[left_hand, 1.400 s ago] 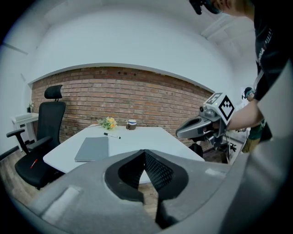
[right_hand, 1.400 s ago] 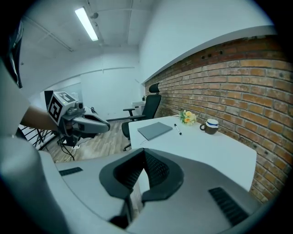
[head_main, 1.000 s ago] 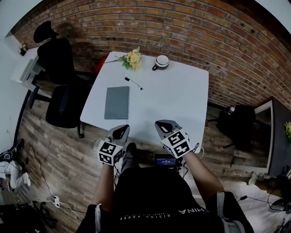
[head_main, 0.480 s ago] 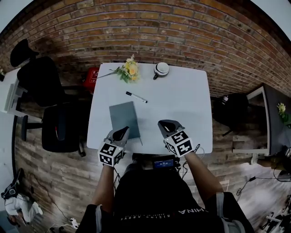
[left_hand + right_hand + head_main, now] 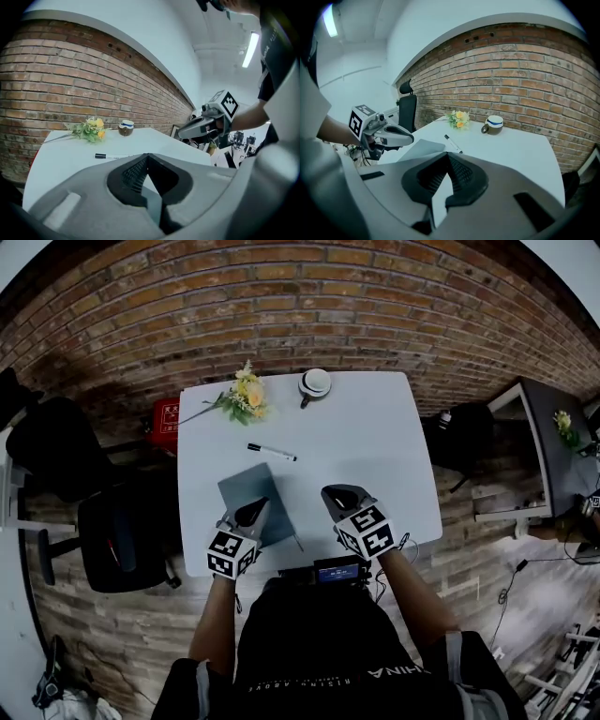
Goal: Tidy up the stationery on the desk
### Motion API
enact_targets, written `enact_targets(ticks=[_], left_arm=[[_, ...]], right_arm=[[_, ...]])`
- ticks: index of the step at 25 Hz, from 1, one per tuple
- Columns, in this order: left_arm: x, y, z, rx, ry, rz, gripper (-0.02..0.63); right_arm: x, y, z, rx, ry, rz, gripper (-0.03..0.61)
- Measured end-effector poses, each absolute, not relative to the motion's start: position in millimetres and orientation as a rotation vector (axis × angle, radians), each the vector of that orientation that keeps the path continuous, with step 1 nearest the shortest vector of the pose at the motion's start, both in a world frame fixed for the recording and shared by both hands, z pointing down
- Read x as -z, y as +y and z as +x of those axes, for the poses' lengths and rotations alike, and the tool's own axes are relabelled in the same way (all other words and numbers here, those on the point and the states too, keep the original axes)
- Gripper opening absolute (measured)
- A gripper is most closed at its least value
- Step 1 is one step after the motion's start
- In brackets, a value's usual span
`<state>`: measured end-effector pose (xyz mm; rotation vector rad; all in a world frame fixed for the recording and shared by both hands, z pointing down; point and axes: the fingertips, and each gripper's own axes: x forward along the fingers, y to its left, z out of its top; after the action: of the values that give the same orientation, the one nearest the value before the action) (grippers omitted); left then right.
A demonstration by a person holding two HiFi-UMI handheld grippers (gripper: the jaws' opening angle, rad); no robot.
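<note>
Both grippers are at the near edge of the white rectangular bench [image 5: 366,446], neither carrying anything. The left gripper [image 5: 251,512] has its jaws pressed together, tip over the near part of the flat grey notebook [image 5: 248,486]. The right gripper [image 5: 339,493] is closed on nothing too, over bare bench just beside it. The slim black-and-white marker pen [image 5: 272,453] lies loose beyond the notebook. I'd call this the approach, nothing tidied yet. The next move needs jaws opened, then a descent onto pen or notebook.
</note>
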<state>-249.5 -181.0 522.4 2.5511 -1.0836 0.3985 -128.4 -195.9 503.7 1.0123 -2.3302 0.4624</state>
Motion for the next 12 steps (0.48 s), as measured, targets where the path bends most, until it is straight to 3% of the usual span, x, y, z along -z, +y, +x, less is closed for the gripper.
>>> enact_targets(ticks=[12], left_arm=[[-520.6,-192.2,-206.8,-0.444,-1.072,2.569,0.006]], right_arm=[[-505.6,-208.5,-104.8,-0.487,-2.382,0.99,0.009]])
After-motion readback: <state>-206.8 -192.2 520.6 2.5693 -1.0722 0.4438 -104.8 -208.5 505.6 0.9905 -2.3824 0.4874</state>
